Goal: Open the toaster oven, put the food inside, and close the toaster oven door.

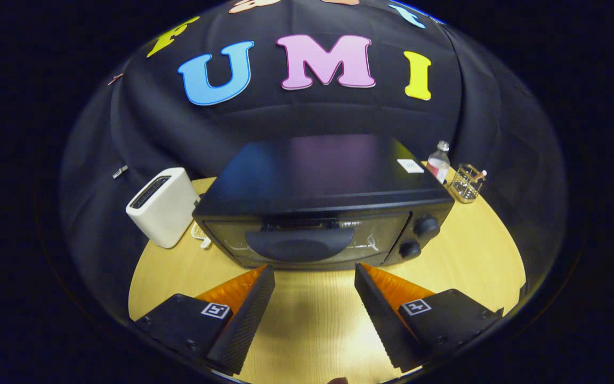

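A black toaster oven [317, 202] stands on the round wooden table [477, 256], its glass door shut and its wide dark handle [300, 244] facing me. Two knobs [425, 226] sit on its right front. My gripper [313, 269] is open, fingertips just short of the door's lower edge, one on each side of the handle. Nothing lies between the fingers. Behind the glass I make out a wire rack, but whether food is inside I cannot tell.
A white slot toaster [164, 206] stands left of the oven. Behind the oven's right corner are a small clear bottle [438, 160] and a wire holder [467, 183]. Bare tabletop lies under and between the fingers.
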`<move>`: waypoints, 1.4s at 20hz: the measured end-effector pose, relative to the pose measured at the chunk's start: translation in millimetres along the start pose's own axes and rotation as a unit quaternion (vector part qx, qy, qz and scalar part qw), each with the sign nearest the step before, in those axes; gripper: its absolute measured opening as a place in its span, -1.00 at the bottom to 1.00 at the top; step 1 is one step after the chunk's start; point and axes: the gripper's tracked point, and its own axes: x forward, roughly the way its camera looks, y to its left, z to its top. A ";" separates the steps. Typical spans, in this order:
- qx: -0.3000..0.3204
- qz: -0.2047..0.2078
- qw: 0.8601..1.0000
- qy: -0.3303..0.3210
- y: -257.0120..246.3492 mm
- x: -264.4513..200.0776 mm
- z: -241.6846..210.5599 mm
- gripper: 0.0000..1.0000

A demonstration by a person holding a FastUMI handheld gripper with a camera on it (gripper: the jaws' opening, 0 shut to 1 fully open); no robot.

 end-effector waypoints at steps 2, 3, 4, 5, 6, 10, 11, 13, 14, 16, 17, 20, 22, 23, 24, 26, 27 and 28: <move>-0.009 0.006 0.999 -0.030 -7.0 -7.4 22.7 0.99; -0.004 0.010 0.999 -0.043 -11.0 -12.3 31.5 0.99; 0.004 0.013 0.998 -0.059 -15.7 -19.2 40.9 0.99; 0.010 0.015 0.997 -0.076 -20.5 -26.5 53.0 0.99; 0.011 0.016 0.996 -0.090 -28.5 -35.3 64.3 0.99; 0.005 0.017 0.989 -0.147 -61.9 -63.1 109.8 0.98; 0.010 0.018 0.987 -0.158 -70.3 -69.6 121.6 0.99; 0.014 0.017 0.982 -0.187 -90.6 -83.1 142.8 0.98; 0.014 0.015 0.980 -0.199 -102.8 -91.1 152.3 0.99; 0.009 0.017 0.973 -0.228 -120.9 -108.8 173.2 0.98; 0.002 0.014 0.970 -0.242 -131.1 -115.9 183.2 0.98; -0.018 0.007 0.958 -0.285 -155.7 -138.9 211.6 0.98; -0.019 0.006 0.953 -0.301 -166.9 -151.0 222.5 0.97; -0.016 0.005 0.953 -0.304 -172.2 -154.5 226.9 0.97; -0.012 0.005 0.951 -0.308 -178.6 -158.4 231.0 0.97; -0.005 0.004 0.949 -0.314 -188.0 -164.1 237.2 0.97; -0.005 0.002 0.949 -0.316 -192.2 -166.4 238.3 0.97; -0.005 -0.001 0.948 -0.318 -197.4 -169.3 240.0 0.97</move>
